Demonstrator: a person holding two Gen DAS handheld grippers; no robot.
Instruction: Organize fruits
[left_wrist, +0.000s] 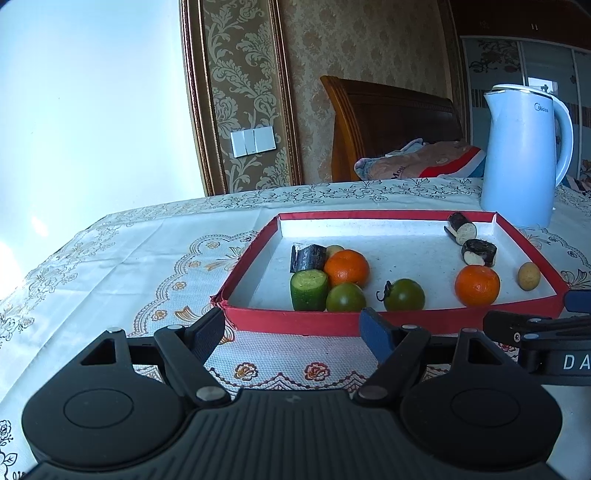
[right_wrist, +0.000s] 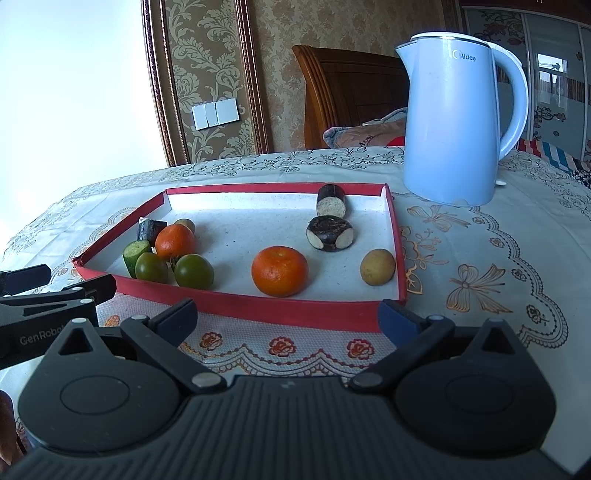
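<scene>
A red-rimmed tray (left_wrist: 325, 320) (right_wrist: 295, 310) holds two oranges (left_wrist: 346, 267) (left_wrist: 477, 285), two green tomatoes (left_wrist: 345, 297) (left_wrist: 403, 294), a cucumber piece (left_wrist: 308, 290), dark eggplant pieces (left_wrist: 478, 252) and a small yellow fruit (left_wrist: 528, 276). In the right wrist view one orange (right_wrist: 279, 270) and the yellow fruit (right_wrist: 377, 266) lie nearest. My left gripper (left_wrist: 293, 328) is open and empty in front of the tray's near rim. My right gripper (right_wrist: 290, 319) is open and empty, also just before the rim.
A pale blue kettle (left_wrist: 524, 158) (right_wrist: 454, 122) stands on the patterned tablecloth (left_wrist: 147, 266) behind the tray's far right corner. A wooden headboard (left_wrist: 388, 122) and pillow lie beyond the table. Each gripper shows at the edge of the other's view.
</scene>
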